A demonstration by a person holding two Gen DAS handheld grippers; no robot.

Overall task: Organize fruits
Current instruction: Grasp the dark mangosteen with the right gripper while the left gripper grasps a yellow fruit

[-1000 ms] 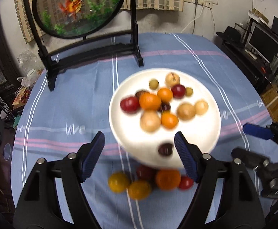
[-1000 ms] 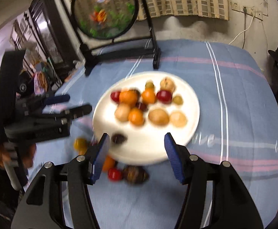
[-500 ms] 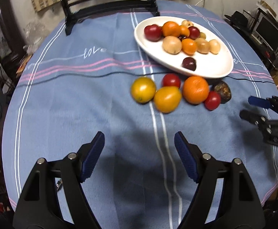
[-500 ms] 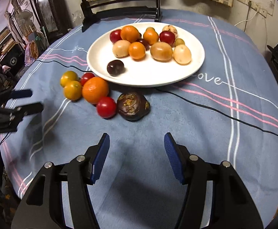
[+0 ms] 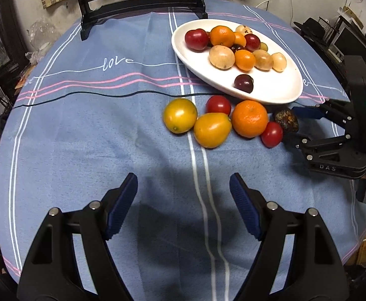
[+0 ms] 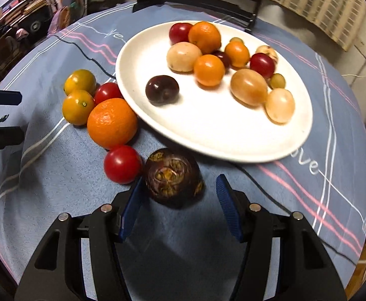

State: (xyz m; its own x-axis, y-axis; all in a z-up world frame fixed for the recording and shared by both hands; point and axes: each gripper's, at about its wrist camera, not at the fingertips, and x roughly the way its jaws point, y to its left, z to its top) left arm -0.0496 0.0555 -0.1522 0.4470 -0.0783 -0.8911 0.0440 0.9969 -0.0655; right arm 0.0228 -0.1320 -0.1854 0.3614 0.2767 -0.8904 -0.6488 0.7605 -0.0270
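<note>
White oval plate point(image 6: 208, 140) on blue striped tablecloth point(image 5: 82, 138), taken as landmark. On plate: oranges, red and pale tan fruits bunched at far end, one dark plum point(image 6: 162, 89) alone nearer the near rim. Off the plate, along its near rim, a loose row on the cloth: two yellow fruits point(image 5: 180, 118), small red tomato point(image 5: 218, 105) tucked against the rim, large orange point(image 6: 112, 123) touching the rim's underside, second red tomato point(image 6: 122, 164), then dark brown mangosteen point(image 6: 173, 174) just below the rim. Right gripper point(image 6: 179, 202) tilted down over the mangosteen; jaws have just been closing, fruit sits between the blue pads, left pad at or very near its side, right pad clearly apart from it — not yet clamped. The red tomato lies just beside the left pad, crowding that side; plate rim close behind the fruit. Thin black cable point(image 5: 95, 94) runs across the cloth and under the plate's near edge. Left gripper point(image 5: 184, 200) well short of the fruit row, jaws wide, nothing between them but cloth. Black wooden stand point(image 5: 142, 2) beyond the plate at the table's far edge.
</note>
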